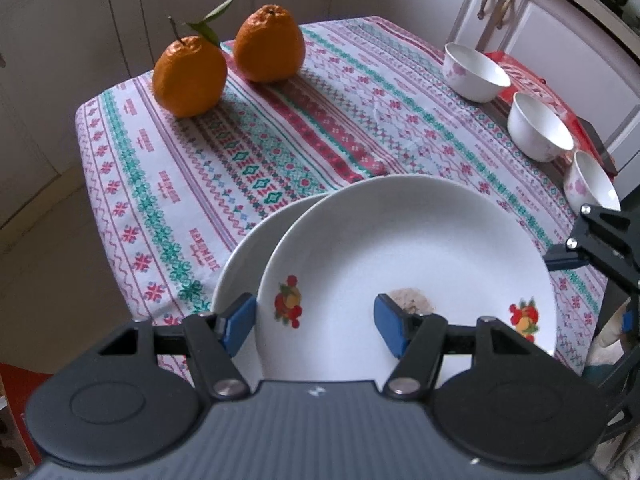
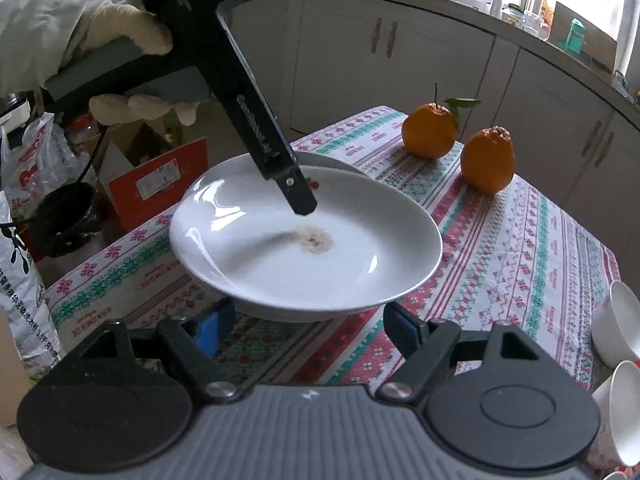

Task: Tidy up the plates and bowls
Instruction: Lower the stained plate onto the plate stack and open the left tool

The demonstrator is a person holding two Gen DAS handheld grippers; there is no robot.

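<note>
You've got open patterned tablecloth [image 1: 280, 128] mid-table; two wrinkly orange tangerines [image 1: 268, 44] block the far corner, three white ceramic bowls [image 1: 540, 126] line the right edge.
</note>
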